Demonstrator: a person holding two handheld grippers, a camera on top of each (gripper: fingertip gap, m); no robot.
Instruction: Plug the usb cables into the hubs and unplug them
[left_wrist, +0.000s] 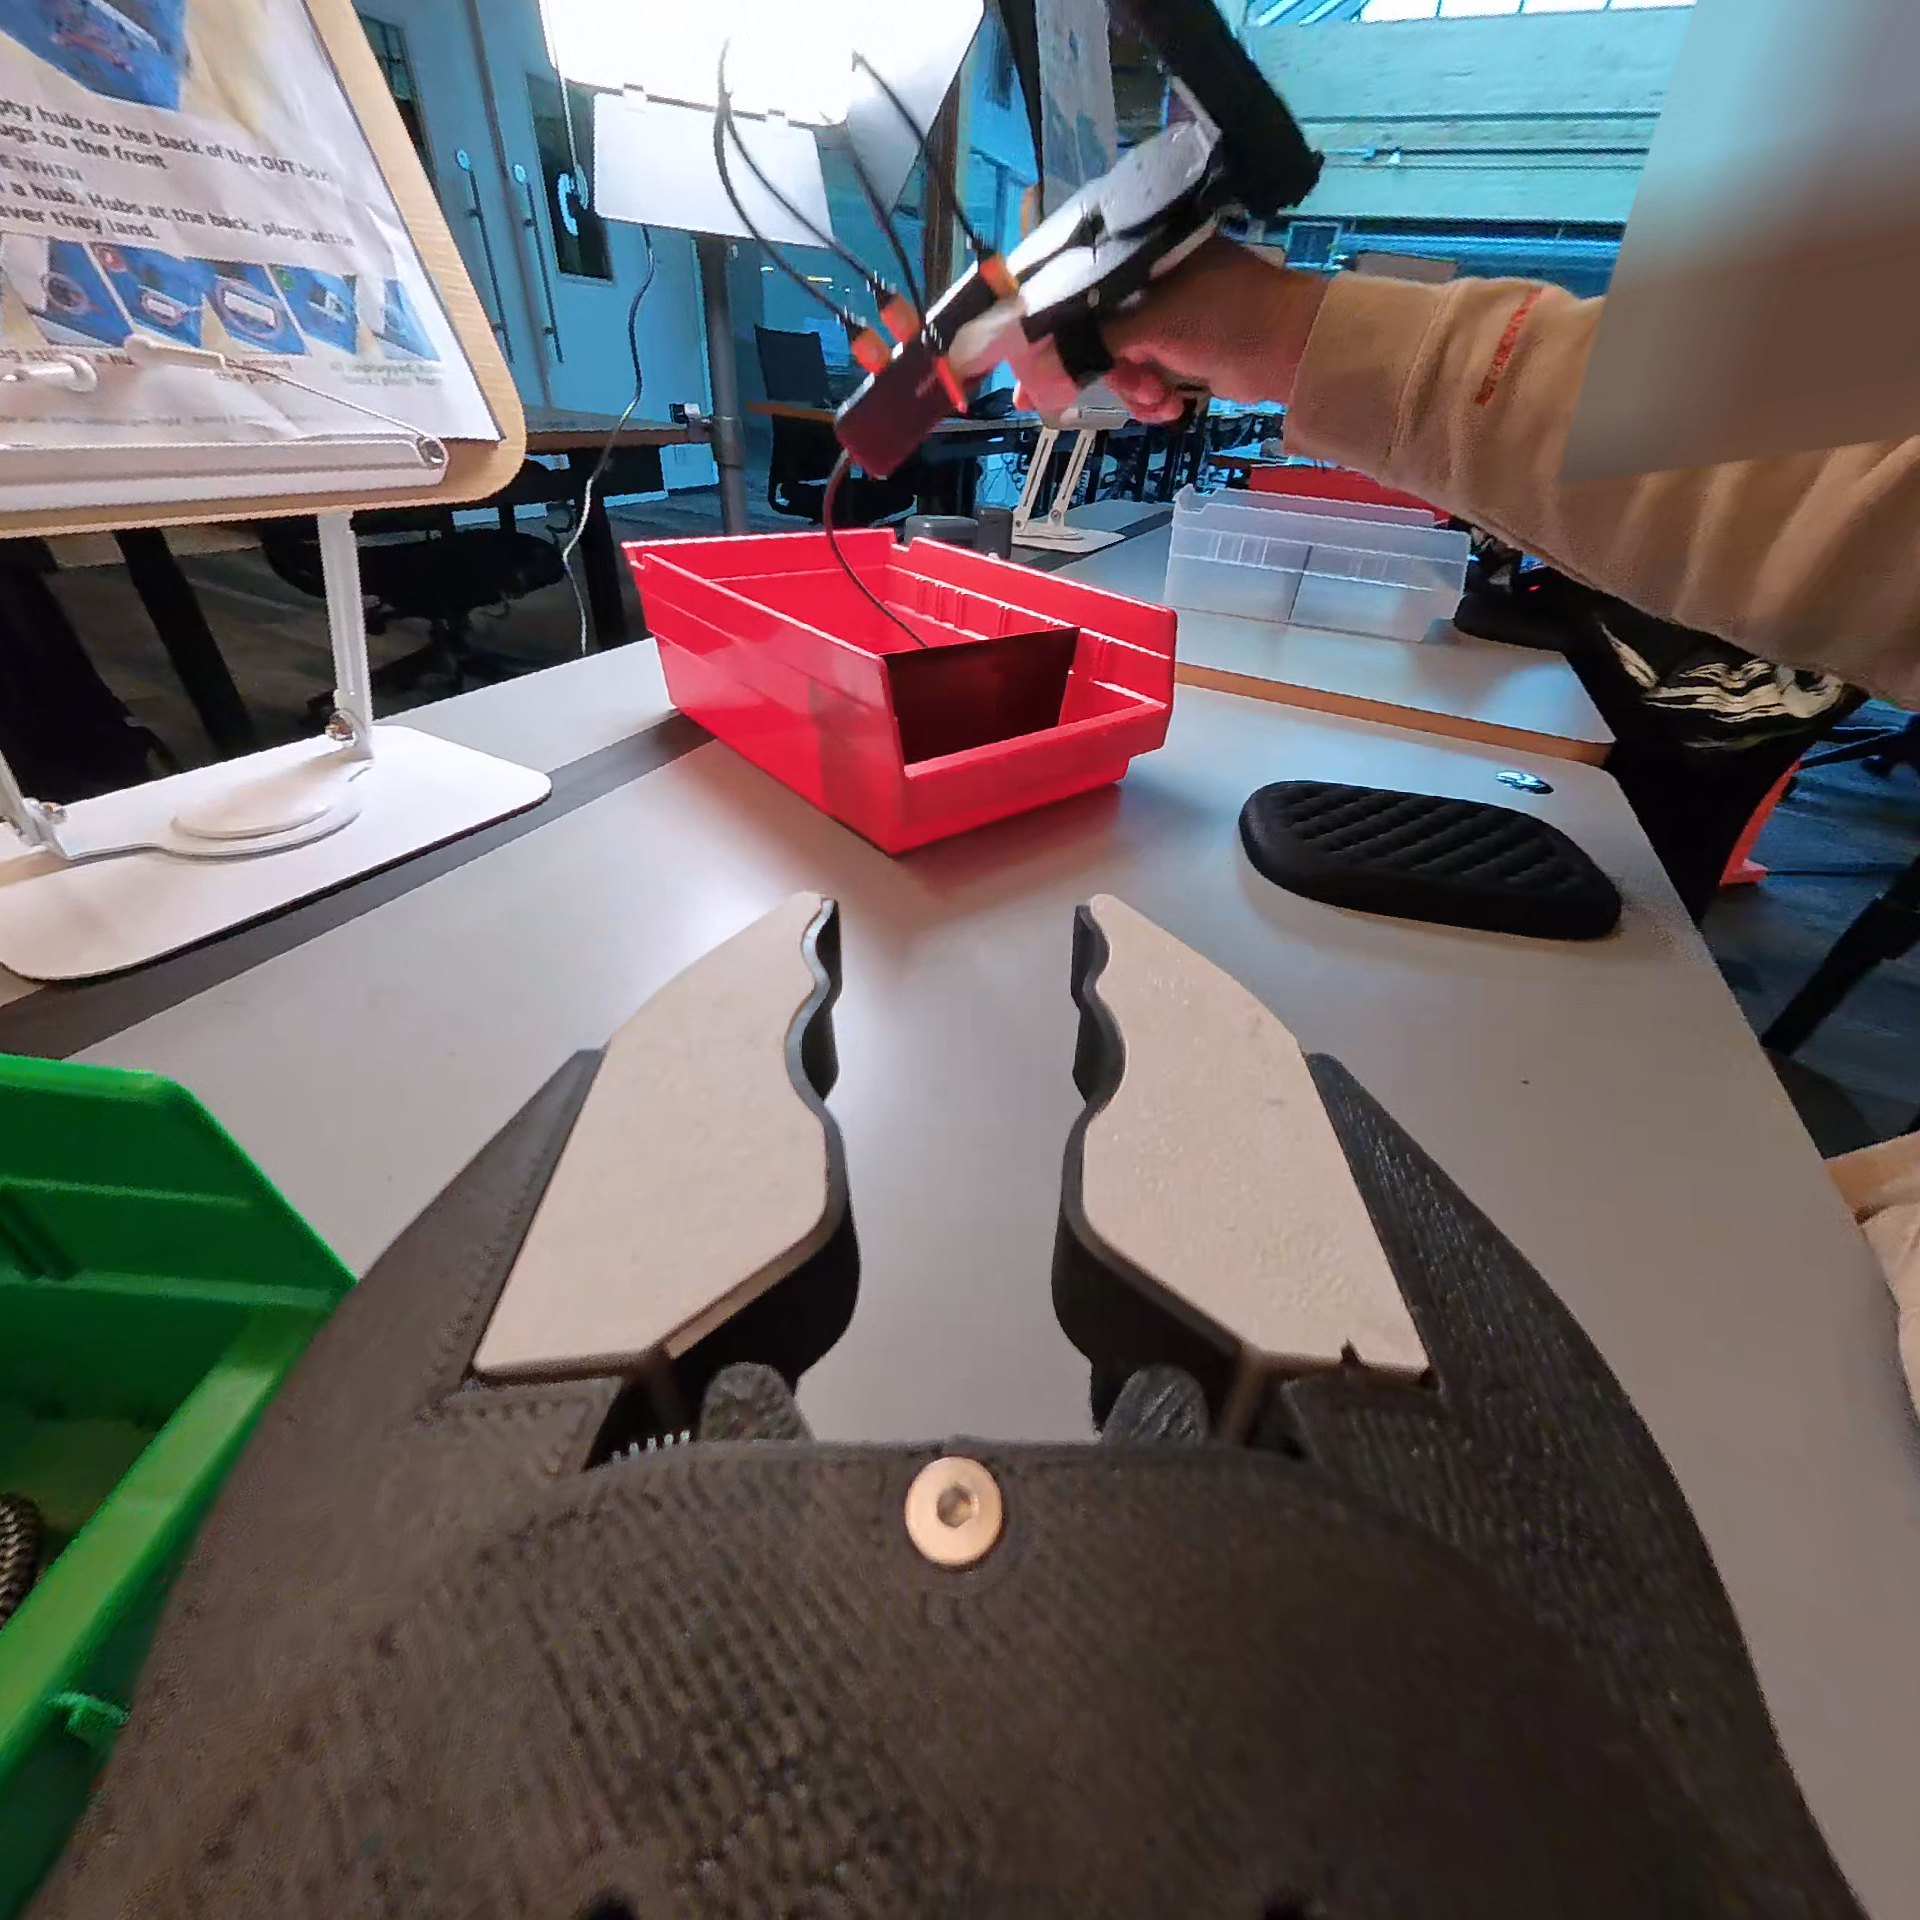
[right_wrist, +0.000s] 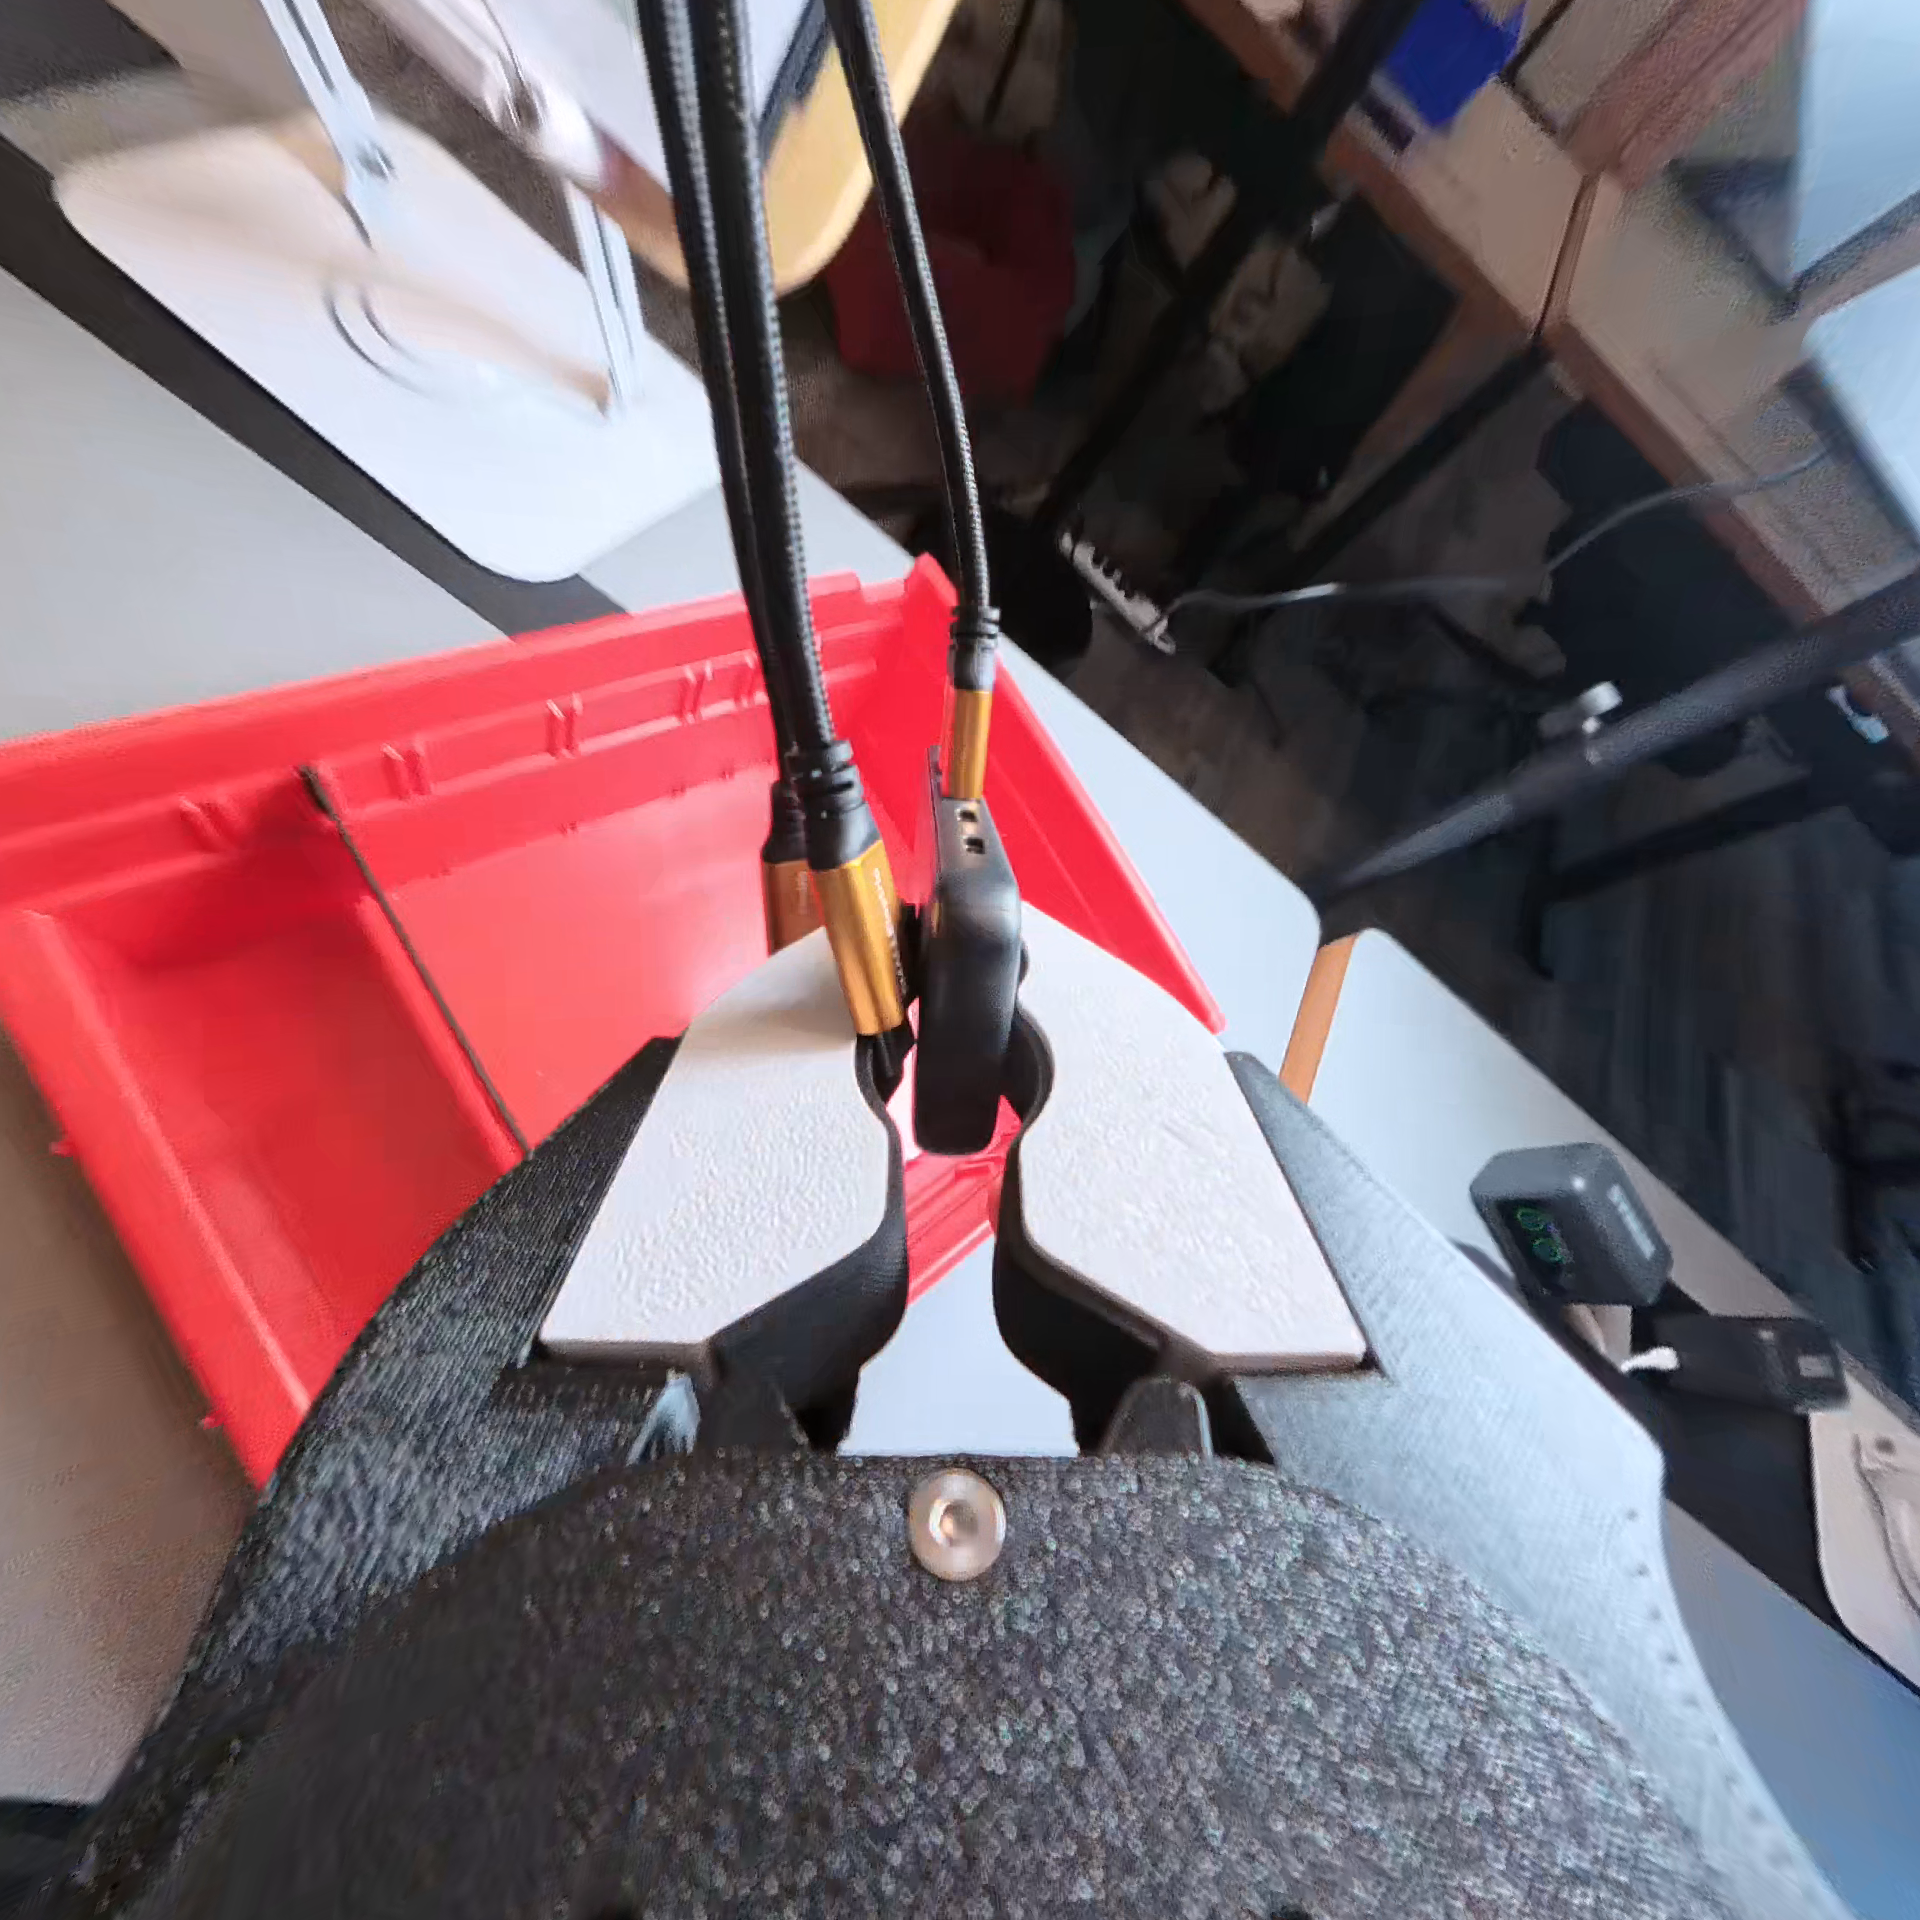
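right tool (right_wrist: 961, 1023) grips hub (right_wrist: 966, 997) above red bin (right_wrist: 312, 935).

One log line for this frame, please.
right tongs: shut on hub, cables plugged, above red bin | left tongs: open, empty, over table

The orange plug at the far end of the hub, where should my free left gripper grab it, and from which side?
Grip the plug's orange metal shell, not its braided cable, closing across its flat faces from the open side away from the right gripper, which holds the hub.
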